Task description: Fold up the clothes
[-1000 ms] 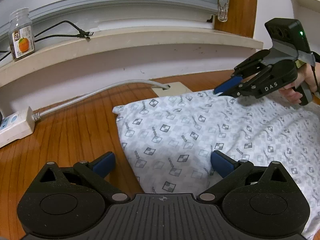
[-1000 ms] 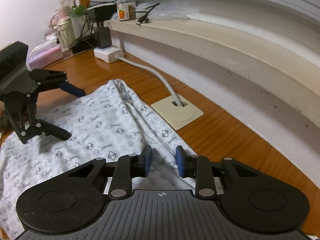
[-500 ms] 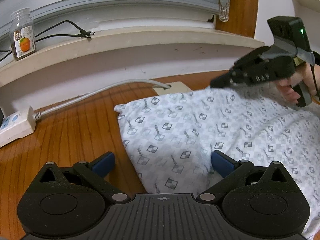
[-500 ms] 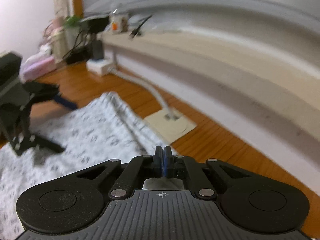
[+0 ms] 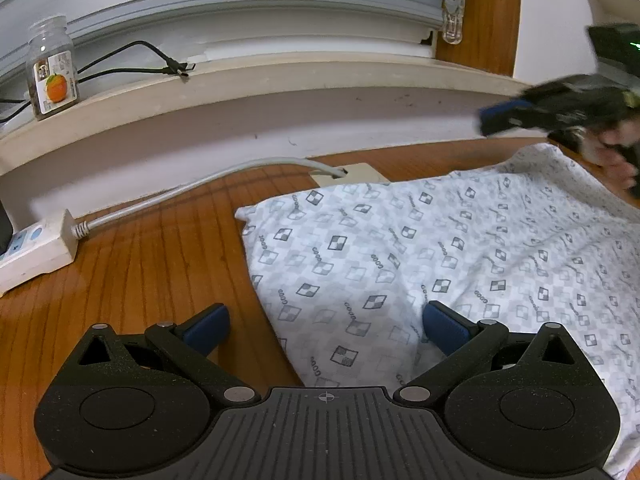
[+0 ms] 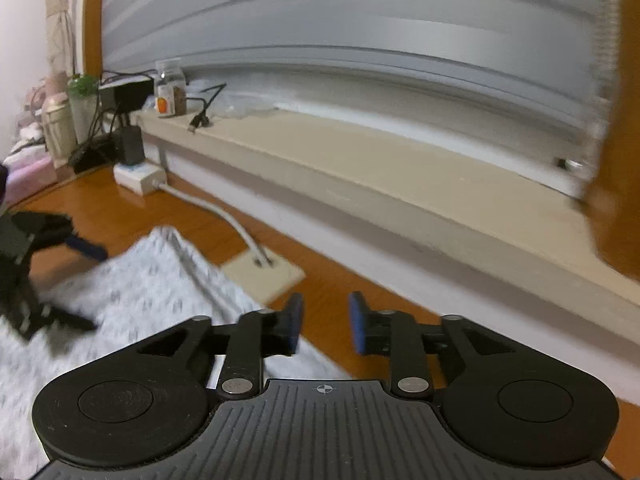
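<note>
A white garment [image 5: 440, 248] with a grey check print lies flat on the wooden desk [image 5: 152, 264]. My left gripper [image 5: 326, 326] hovers wide open over its near left edge, the left pad above bare wood and the right pad above the cloth. In the left wrist view my right gripper [image 5: 540, 108] is blurred above the garment's far right corner, held in a hand [image 5: 612, 152]. In its own view, the right gripper [image 6: 326, 328] has its jaws opening, and only wood shows between them. The garment [image 6: 140, 292] lies to its left, with the left gripper [image 6: 36, 276] beyond.
A white power strip [image 5: 36, 248] and its grey cable [image 5: 200, 188] run to a beige cable plate [image 5: 348, 174] beside the garment. A jar [image 5: 52, 68] and a black cable [image 5: 132, 56] sit on the window sill [image 6: 400, 168]. Chargers and bottles crowd the far left corner [image 6: 120, 120].
My right gripper pinched shut over the garment's far edge, then opened again and lifted away to the right. The left gripper and the garment's near edge stayed put.
</note>
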A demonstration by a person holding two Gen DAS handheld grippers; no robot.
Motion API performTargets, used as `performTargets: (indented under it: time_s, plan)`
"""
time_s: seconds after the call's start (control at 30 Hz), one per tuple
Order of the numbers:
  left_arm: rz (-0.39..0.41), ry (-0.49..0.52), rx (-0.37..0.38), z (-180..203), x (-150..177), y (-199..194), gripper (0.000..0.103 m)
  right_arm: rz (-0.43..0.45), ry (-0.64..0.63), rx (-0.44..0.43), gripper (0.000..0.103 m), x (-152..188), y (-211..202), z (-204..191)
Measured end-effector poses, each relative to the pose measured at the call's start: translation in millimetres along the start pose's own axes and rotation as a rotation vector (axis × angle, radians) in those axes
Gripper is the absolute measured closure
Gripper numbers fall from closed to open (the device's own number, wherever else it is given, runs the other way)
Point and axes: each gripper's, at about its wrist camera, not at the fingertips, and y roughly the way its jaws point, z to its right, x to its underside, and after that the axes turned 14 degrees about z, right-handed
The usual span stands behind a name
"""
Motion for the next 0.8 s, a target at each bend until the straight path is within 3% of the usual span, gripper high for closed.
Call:
performTargets:
  time_s: [0.1, 0.17, 0.27, 0.4, 0.43, 0.47, 0.63, 0.7, 0.77, 0.8]
  plan:
    - [-0.002, -0.002, 0.001, -0.5, 0.0, 1.3, 0.000, -0.057, -0.013, 0.012, 0.070, 16.0, -18.8, 15.1]
    - [-0.004, -0.009, 0.005, -2.6, 0.6, 1.5, 0.000, -0.083, 0.019, 0.039, 0.060, 26.2, -19.9, 31.7]
    - [-0.005, -0.010, 0.003, -2.8, 1.2, 1.9, 0.000, -0.096, 0.074, 0.018, 0.060, 37.7, -10.8, 47.6]
    - [-0.005, -0.013, 0.004, -4.2, 1.8, 2.3, 0.000, -0.107, 0.056, -0.088, 0.060, 42.5, 3.3, 39.2]
    - [-0.005, -0.013, 0.005, -4.5, 1.9, 2.3, 0.000, -0.113, 0.049, -0.095, 0.071, 43.3, 5.8, 37.3]
    - [-0.005, -0.014, 0.005, -4.7, 1.9, 2.3, 0.000, -0.110, 0.053, -0.088, 0.099, 43.5, 7.0, 37.2]
    - [-0.006, -0.013, 0.004, -5.7, 1.8, 3.1, 0.000, -0.019, 0.154, 0.081, 0.100, 40.2, 0.8, 48.5]
    - [-0.006, -0.014, 0.004, -5.9, 2.0, 3.4, 0.000, -0.054, 0.126, 0.105, 0.091, 44.5, 4.8, 45.7]
    - [-0.005, -0.014, 0.003, -6.1, 2.3, 3.4, 0.000, -0.055, 0.099, 0.136, 0.058, 46.8, 0.4, 44.1]
    - [-0.003, -0.015, 0.002, -6.1, 2.2, 3.3, 0.000, -0.037, 0.109, 0.140, 0.057, 46.7, -4.6, 45.4]
